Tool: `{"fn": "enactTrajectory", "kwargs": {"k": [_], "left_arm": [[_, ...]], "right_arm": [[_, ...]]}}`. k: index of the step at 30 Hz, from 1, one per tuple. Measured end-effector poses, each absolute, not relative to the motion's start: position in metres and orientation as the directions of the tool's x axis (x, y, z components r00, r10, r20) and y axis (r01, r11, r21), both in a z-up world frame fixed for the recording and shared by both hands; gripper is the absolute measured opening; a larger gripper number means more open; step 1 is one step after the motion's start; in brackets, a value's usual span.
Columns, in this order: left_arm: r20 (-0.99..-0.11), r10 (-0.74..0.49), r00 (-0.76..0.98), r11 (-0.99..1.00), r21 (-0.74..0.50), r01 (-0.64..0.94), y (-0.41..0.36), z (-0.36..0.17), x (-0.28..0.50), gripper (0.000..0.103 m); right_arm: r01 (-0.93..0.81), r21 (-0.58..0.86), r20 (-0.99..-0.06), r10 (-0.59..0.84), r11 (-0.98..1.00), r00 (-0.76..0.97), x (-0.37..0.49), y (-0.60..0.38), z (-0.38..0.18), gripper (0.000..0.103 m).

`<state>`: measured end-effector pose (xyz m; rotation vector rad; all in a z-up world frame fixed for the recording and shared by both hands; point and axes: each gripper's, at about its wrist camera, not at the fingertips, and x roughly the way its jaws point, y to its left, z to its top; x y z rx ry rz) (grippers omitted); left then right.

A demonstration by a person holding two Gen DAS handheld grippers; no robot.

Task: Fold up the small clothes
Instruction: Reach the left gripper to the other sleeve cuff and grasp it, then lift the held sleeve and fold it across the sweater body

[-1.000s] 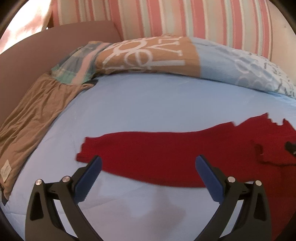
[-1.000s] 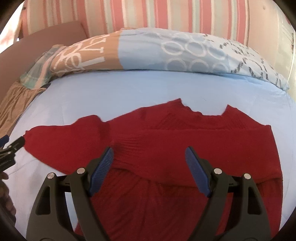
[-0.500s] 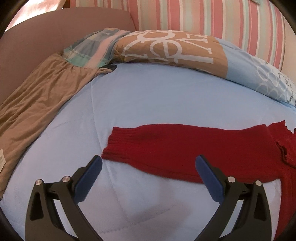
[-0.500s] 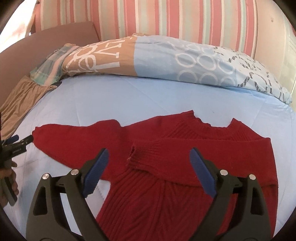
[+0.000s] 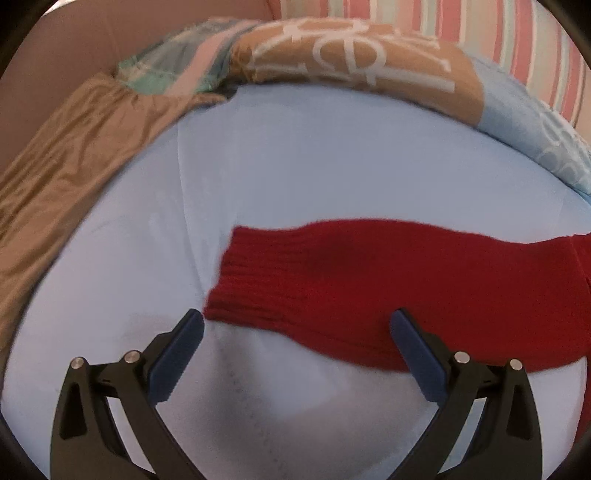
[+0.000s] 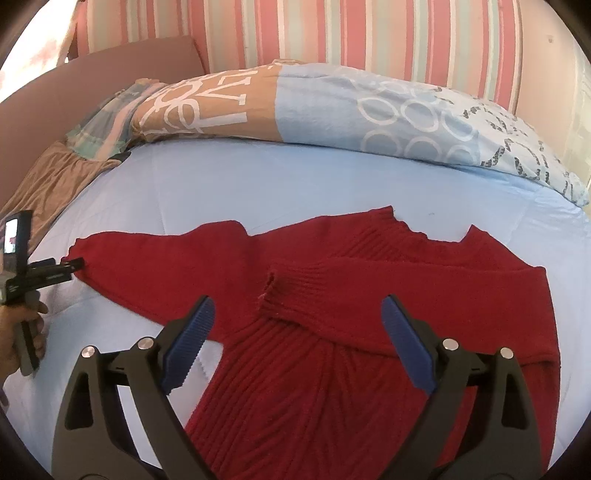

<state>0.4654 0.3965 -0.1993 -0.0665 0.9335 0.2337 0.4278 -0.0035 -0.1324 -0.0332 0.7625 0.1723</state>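
Observation:
A red knit sweater lies flat on the light blue bedcover. One sleeve is folded across the chest, with its cuff near the middle. The other sleeve stretches out to the left. My left gripper is open, low over that sleeve's ribbed cuff, and the cuff's near edge lies between the fingertips. In the right wrist view the left gripper, held by a hand, sits at the sleeve's end. My right gripper is open above the chest, and its pads grip nothing.
A patterned duvet is bunched along the back of the bed. A tan garment drapes over the left edge beside a brown panel. A striped wall rises behind.
The left gripper has slid left along the outstretched sleeve to its cuff and come lower. The right gripper's jaws have spread wider over the folded sleeve.

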Motion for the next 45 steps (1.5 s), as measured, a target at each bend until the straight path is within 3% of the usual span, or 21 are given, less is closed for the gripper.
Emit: {"fn": "enactTrajectory", "kwargs": {"k": [3,5,6,7,9,10,12,25,36,45], "left_arm": [[-0.818,0.153,0.555,0.971,0.02,-0.239,0.399,-0.206,0.475,0.099],[-0.823,0.127,0.553,0.972,-0.008,-0.235,0.399,-0.21,0.476,0.089],[-0.822,0.115,0.558,0.973,-0.019,-0.23,0.397,-0.209,0.477,0.072],[-0.816,0.092,0.571,0.977,-0.036,-0.209,0.392,-0.206,0.478,0.048],[-0.814,0.077,0.576,0.983,-0.036,-0.182,0.382,-0.203,0.478,0.027],[-0.813,0.078,0.577,0.985,-0.025,-0.168,0.374,-0.201,0.479,0.019],[-0.81,0.078,0.582,0.986,-0.022,-0.163,0.367,-0.199,0.479,0.014],[-0.732,0.198,0.652,0.979,0.112,-0.172,0.297,-0.114,0.47,0.012],[-0.689,0.144,0.71,0.989,0.115,-0.089,0.158,-0.041,0.468,0.012],[-0.686,0.084,0.723,0.993,0.121,0.0,0.036,-0.028,0.459,0.012]], "right_arm": [[-0.165,0.033,-0.69,0.142,0.986,0.709,0.429,-0.005,-0.133,0.093],[-0.164,0.036,-0.69,0.143,0.986,0.709,0.428,-0.006,-0.133,0.093],[-0.164,0.037,-0.691,0.144,0.986,0.708,0.428,-0.007,-0.133,0.094],[-0.164,0.036,-0.691,0.143,0.986,0.709,0.428,-0.008,-0.133,0.094],[-0.164,0.036,-0.689,0.143,0.986,0.71,0.427,-0.01,-0.133,0.094],[-0.16,0.035,-0.69,0.14,0.986,0.71,0.427,-0.012,-0.132,0.094],[-0.155,0.041,-0.689,0.14,0.987,0.711,0.426,-0.015,-0.131,0.094],[-0.1,0.046,-0.662,0.105,0.994,0.742,0.416,-0.079,-0.102,0.094],[-0.024,0.037,-0.637,0.042,0.999,0.77,0.404,-0.172,-0.061,0.094],[0.002,0.034,-0.666,0.021,0.999,0.746,0.397,-0.261,-0.047,0.094]]}}
